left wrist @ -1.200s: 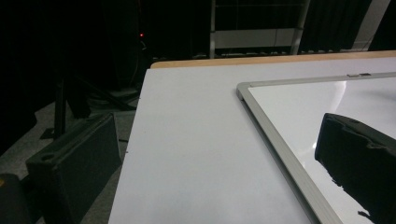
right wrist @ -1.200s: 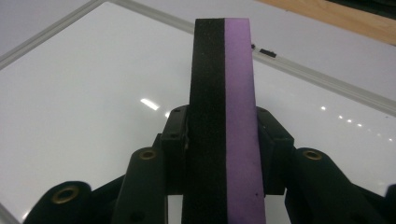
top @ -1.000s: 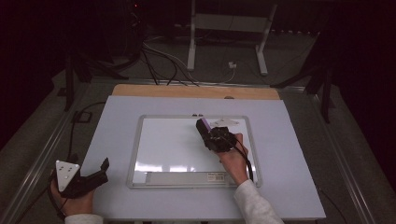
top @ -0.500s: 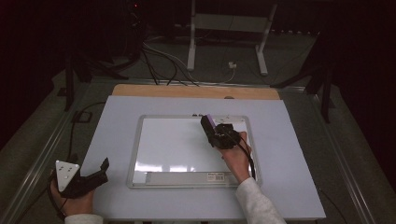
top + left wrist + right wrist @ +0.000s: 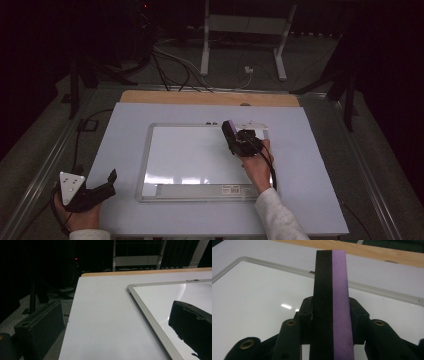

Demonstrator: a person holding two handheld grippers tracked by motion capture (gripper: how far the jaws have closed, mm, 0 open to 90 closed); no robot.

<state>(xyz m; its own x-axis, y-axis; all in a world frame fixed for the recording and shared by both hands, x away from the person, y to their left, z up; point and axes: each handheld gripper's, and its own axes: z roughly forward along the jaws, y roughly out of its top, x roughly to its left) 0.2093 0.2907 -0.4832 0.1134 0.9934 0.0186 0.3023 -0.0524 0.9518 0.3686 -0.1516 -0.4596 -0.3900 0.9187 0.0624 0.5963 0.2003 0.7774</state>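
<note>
one big whiteboard [image 5: 200,160] lies flat mid-table so i can wipe it. my right gripper [image 5: 331,322] clamps the black-and-purple eraser [image 5: 332,297] on edge, over the board's far right part. my left gripper [image 5: 102,186] waits off-board, jaws wide, holding nothing.

Black-and-purple eraser [image 5: 332,302] clamped in black right gripper [image 5: 331,315]. Beneath it, glossy white board [image 5: 190,155] with silver frame. Pale lilac-white mat [image 5: 310,170] around that; tan wood edge [image 5: 210,98] beyond. Black left gripper [image 5: 102,186] with grey plate.
</note>
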